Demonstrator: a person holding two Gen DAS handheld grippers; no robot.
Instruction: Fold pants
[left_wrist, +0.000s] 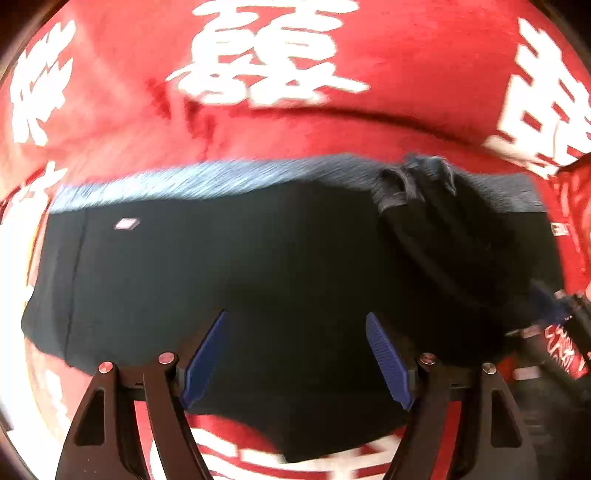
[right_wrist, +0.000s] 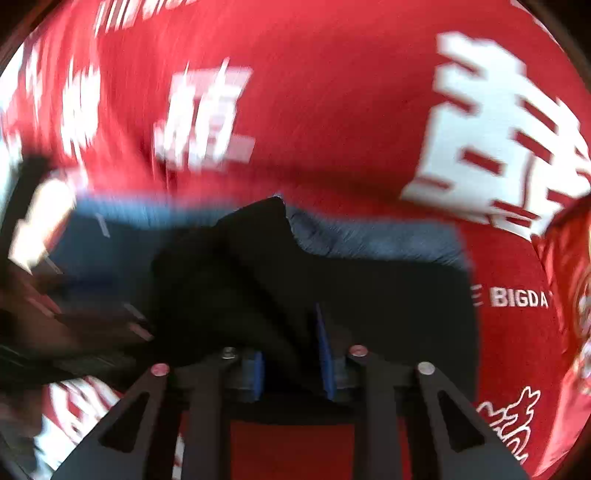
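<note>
Dark navy pants (left_wrist: 229, 273) lie on a red cloth, with a lighter blue waistband (left_wrist: 207, 177) along the far edge and a small white tag (left_wrist: 126, 223). My left gripper (left_wrist: 297, 360) is open just above the pants, its blue pads (left_wrist: 205, 363) spread wide and empty. My right gripper (right_wrist: 291, 363) is shut on a raised fold of the pants (right_wrist: 236, 273); the dark fabric runs up between its blue pads (right_wrist: 325, 354). That lifted fold also shows in the left wrist view (left_wrist: 424, 206). The right gripper appears at the right edge there (left_wrist: 569, 325).
A red cloth with large white characters (left_wrist: 266, 59) covers the surface under the pants; it also fills the right wrist view (right_wrist: 332, 92), with white "BIGDA" lettering (right_wrist: 517, 297) at the right.
</note>
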